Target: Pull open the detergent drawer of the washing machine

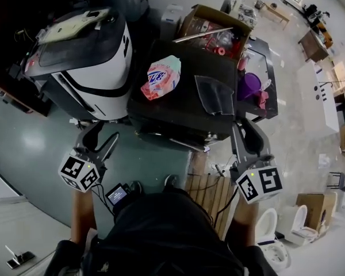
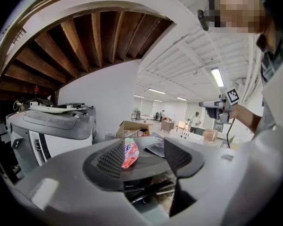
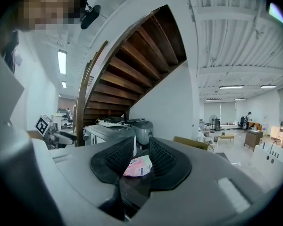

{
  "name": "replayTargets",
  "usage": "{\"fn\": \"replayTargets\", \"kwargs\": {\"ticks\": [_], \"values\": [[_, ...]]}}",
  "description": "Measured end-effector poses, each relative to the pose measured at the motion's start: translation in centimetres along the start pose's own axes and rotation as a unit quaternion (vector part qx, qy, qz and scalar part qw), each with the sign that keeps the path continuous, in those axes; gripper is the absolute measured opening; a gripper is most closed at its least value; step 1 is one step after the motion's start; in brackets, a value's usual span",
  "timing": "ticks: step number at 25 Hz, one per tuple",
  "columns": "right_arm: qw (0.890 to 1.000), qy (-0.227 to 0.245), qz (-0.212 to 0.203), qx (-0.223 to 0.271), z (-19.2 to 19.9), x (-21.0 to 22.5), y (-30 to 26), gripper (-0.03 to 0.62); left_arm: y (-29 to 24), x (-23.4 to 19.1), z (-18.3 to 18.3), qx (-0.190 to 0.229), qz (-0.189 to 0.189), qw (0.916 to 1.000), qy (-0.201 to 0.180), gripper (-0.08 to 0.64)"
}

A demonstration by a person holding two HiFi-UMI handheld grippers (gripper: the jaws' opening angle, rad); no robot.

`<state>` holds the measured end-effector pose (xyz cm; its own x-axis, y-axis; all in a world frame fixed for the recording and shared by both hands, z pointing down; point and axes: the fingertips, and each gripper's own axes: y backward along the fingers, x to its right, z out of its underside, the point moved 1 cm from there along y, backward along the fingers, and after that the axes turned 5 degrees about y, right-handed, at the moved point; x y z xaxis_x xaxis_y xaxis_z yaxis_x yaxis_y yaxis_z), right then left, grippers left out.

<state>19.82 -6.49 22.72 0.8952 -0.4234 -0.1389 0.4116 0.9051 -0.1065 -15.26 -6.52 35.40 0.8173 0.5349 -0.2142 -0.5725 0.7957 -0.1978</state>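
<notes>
Only the head view is showing the whole black-topped, box-shaped washing machine (image 1: pixel 181 111) from above. It is standing straight ahead of the person, its front facing them and its front edge running across the picture, dipping toward the right; its detergent drawer is not showing clearly in any view. A pink plastic detergent pouch (image 1: pixel 161 76) is lying on top, lengthwise away from the person. The gripper views are looking almost level across that top, each catching the pouch (image 2: pixel 129 153) (image 3: pixel 137 166) beyond its own jaws. The person is holding both forearms forward, one either side of the machine's front. The left gripper (image 1: pixel 103 135) (image 2: pixel 144 157) is keeping its jaws spread, pinching nothing; the right gripper (image 1: pixel 248 135) (image 3: pixel 142 157) is leaving only a narrow gap, also pinching nothing. A white-and-black rounded appliance (image 1: pixel 86 68) is standing just left of the washing machine.
</notes>
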Motion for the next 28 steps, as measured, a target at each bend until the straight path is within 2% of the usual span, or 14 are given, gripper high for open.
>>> {"fn": "replayTargets", "kwargs": {"ticks": [8, 17, 21, 28], "values": [[1.0, 0.013, -0.025, 0.001, 0.7, 5.0, -1.0, 0.097, -3.7, 1.5, 2.6, -0.001, -0.033, 0.9991, 0.028, 0.312], [0.999, 0.021, -0.044, 0.0, 1.7, 7.7, -1.3, 0.097, -6.2, 1.9, 5.3, -0.007, -0.054, 0.9971, 0.054, 0.311], [0.999, 0.018, -0.044, -0.009, 2.8, 8.4, -1.2, 0.097, -7.2, 1.5, 6.6, -0.011, -0.054, 0.9961, 0.069, 0.311], [0.999, 0.029, -0.028, -0.024, 2.5, 8.8, -1.1, 0.097, -9.7, 0.1, 10.1, -0.032, -0.035, 0.9921, 0.116, 0.311]]}}
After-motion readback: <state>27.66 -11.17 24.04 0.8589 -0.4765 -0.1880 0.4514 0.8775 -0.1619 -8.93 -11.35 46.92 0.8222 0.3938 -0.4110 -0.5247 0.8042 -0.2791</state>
